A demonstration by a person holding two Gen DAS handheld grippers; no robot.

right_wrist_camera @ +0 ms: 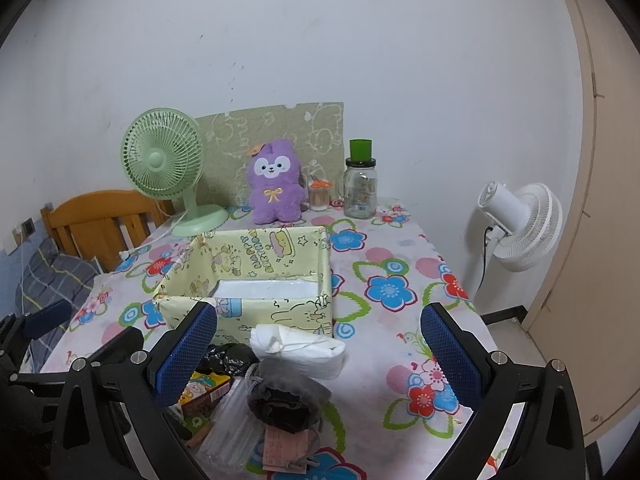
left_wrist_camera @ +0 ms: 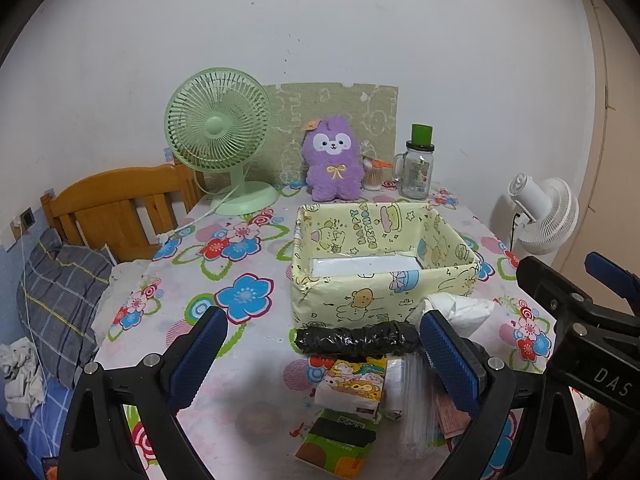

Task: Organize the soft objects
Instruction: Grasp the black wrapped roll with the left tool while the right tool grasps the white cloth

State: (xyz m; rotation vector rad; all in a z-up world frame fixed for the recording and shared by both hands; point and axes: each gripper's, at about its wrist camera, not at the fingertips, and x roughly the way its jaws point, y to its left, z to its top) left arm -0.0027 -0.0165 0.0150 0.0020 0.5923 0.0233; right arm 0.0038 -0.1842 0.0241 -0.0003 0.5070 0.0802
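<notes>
A yellow cartoon-print box (left_wrist_camera: 384,276) (right_wrist_camera: 248,300) stands open on the flowered table, holding only a white liner. In front of it lies a pile: a black plastic roll (left_wrist_camera: 356,338) (right_wrist_camera: 230,356), a white folded cloth (left_wrist_camera: 460,308) (right_wrist_camera: 300,350), a cartoon tissue pack (left_wrist_camera: 352,386) (right_wrist_camera: 204,390), clear plastic bags (left_wrist_camera: 412,408) (right_wrist_camera: 228,436) and a dark mesh pouch (right_wrist_camera: 286,396). A purple plush (left_wrist_camera: 332,160) (right_wrist_camera: 275,184) sits at the back. My left gripper (left_wrist_camera: 324,344) is open and empty above the pile. My right gripper (right_wrist_camera: 320,348) is open and empty above the pile.
A green desk fan (left_wrist_camera: 218,136) (right_wrist_camera: 164,164), a glass jar with a green lid (left_wrist_camera: 418,168) (right_wrist_camera: 360,180) and a cotton swab cup (left_wrist_camera: 372,174) stand at the back. A white floor fan (right_wrist_camera: 520,226) is right of the table. A bed with a wooden headboard (left_wrist_camera: 116,208) is left.
</notes>
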